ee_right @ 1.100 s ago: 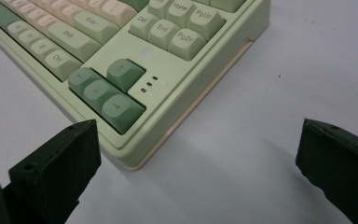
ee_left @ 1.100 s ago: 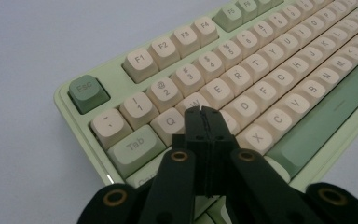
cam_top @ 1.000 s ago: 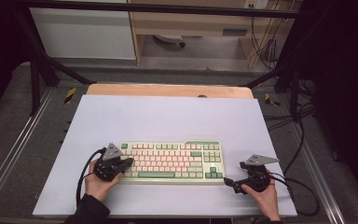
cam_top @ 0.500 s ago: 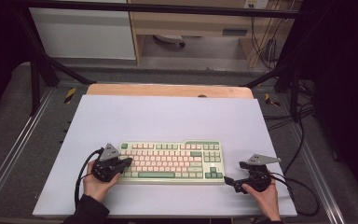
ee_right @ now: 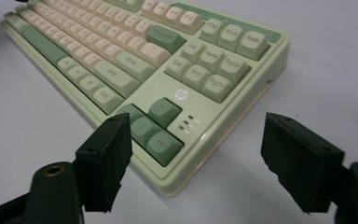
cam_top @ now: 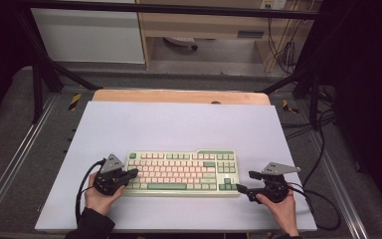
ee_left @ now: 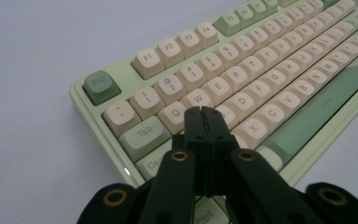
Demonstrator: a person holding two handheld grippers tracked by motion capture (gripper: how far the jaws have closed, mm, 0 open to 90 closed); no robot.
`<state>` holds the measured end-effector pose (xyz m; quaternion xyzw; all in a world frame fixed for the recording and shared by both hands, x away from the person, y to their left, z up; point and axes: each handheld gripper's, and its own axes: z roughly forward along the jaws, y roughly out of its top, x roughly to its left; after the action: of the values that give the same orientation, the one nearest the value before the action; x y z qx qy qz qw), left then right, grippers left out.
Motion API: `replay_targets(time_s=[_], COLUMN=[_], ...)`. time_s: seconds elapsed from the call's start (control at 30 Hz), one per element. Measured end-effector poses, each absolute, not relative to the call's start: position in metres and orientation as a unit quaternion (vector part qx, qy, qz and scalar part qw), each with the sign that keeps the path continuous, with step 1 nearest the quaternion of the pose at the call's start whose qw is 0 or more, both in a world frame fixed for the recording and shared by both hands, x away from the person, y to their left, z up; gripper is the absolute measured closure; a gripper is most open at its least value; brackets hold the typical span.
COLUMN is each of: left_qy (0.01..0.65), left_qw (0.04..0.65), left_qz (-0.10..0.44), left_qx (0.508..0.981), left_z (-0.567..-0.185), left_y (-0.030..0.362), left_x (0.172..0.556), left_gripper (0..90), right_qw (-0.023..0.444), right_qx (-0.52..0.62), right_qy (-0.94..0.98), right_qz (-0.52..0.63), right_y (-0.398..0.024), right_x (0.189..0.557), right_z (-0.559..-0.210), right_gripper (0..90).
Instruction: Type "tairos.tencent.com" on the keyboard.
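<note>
Green keyboard [ee_right: 135, 70] corner sat between right gripper [ee_right: 196, 163] jaws: spread, just closing, not gripping. Left gripper [ee_left: 203, 112] jaws pressed together over keys.

1. A pale lilac mat [cam_top: 179, 124] covers most of the table, bare from its centre toward 12 o'clock.
2. A strip of wooden tabletop [cam_top: 179, 96] shows along the mat's 12 o'clock edge.
3. A white cabinet [cam_top: 87, 35] stands beyond the table at 11 o'clock.
4. A wooden shelf unit [cam_top: 204, 25] stands at 12 o'clock, just beside the cabinet.
5. Black cables [cam_top: 283, 50] hang at 1 o'clock.
6. Grey floor [cam_top: 10, 134] lies at 9 o'clock.
</note>
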<state>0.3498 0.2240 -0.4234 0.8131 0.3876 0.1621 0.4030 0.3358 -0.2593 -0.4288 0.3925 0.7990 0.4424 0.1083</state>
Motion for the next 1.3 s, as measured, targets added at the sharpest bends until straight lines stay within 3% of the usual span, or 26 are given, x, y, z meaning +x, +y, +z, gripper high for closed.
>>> replay_targets(time_s=[1.07, 1.3], left_qy=[0.388, 0.387], left_qw=[0.413, 0.413], left_qz=[0.156, 0.155], left_qx=[0.809, 0.81], left_z=[-0.425, -0.425], left_y=[0.225, 0.225], left_x=[0.351, 0.351], left_gripper=[90.0, 90.0], right_qw=[0.087, 0.085], right_qx=[0.367, 0.364], right_qy=[0.811, 0.811], right_qz=[0.448, 0.451], right_y=[-0.171, -0.152], right_x=[0.349, 0.355], right_z=[-0.403, -0.402], right_gripper=[77.8, 82.8])
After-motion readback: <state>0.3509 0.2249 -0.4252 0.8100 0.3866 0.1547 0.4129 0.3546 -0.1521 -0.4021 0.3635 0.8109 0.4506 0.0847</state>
